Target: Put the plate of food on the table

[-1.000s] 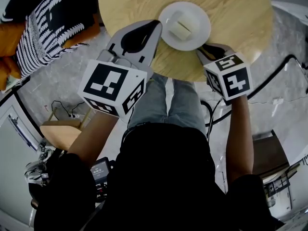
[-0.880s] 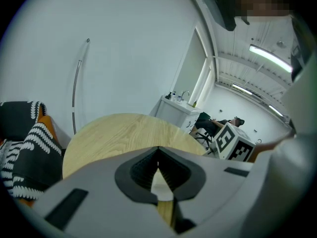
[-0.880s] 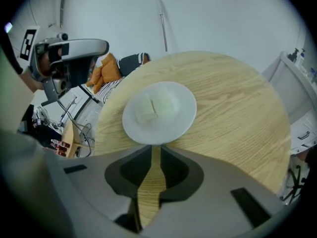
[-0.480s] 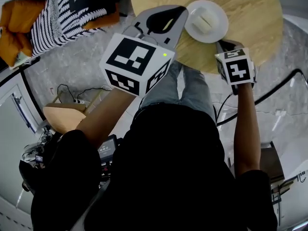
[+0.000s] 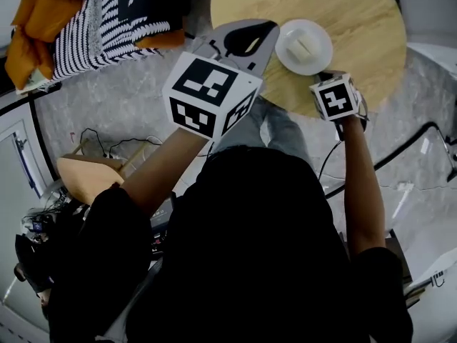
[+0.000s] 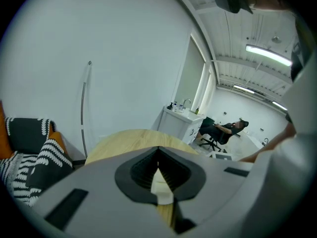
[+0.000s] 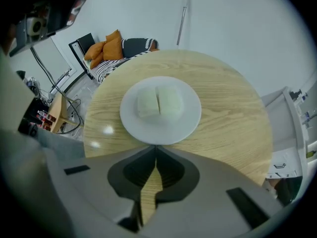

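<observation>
A grey marbled floor (image 5: 114, 113) fills the head view under the person (image 5: 250, 249), who wears a dark top and holds both arms out forward. At the top of that view stands the round, pale wooden surface (image 5: 357, 20). To its left, against the wall, is a sofa with a black-and-white striped cushion (image 5: 107, 27) and orange cushions (image 5: 36, 20). Black cables (image 5: 107, 138) trail across the floor below the sofa.

The left hand-held gripper (image 5: 273, 26) reaches over the near left edge of the surface, and its tip lies just beside the left rim of the plate. In its own view the jaws meet at their tips. A pale patch and some wood show through the narrow slit behind them, and what the patch is cannot be told.

The right hand-held gripper (image 7: 156, 148) sits at the near edge of the surface and points at the plate. Its jaws are closed together with nothing gripped; only wood grain shows through the slit, and the tips lie right at the plate's near rim.

The white plate (image 7: 163, 130) rests flat on the surface, near the edge closest to the person. Two pale blocks of food (image 7: 159, 102) lie side by side at its centre, touching.
</observation>
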{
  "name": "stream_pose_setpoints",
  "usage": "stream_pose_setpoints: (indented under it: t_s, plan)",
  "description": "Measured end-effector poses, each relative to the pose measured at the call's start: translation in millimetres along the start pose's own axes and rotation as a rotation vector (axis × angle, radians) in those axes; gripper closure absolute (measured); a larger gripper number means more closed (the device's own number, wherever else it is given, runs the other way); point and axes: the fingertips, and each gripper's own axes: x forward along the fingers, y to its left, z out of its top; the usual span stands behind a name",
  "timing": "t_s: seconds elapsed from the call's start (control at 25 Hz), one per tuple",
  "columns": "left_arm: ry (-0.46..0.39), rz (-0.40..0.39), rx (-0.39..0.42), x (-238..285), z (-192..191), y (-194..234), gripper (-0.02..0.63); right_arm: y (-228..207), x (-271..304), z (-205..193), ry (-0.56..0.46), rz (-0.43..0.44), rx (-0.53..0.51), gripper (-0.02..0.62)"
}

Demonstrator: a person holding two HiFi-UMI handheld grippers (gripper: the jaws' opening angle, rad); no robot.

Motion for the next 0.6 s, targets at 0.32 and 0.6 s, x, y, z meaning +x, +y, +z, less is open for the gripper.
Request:
stream_pose_setpoints:
  t_s: [0.32, 0.6]
  plan:
    - [-0.067, 0.029, 0.039, -30.8, 39.3, -7.8, 0.598, 3.7, -12.0, -6.6, 0.035, -0.05, -0.002, 0.581]
    - [-0.116, 0.022, 0.069, -40.5, 58.1, -12.6, 0.598, -0.1, -10.8, 9.5, -0.06, -0.112, -0.065, 0.584]
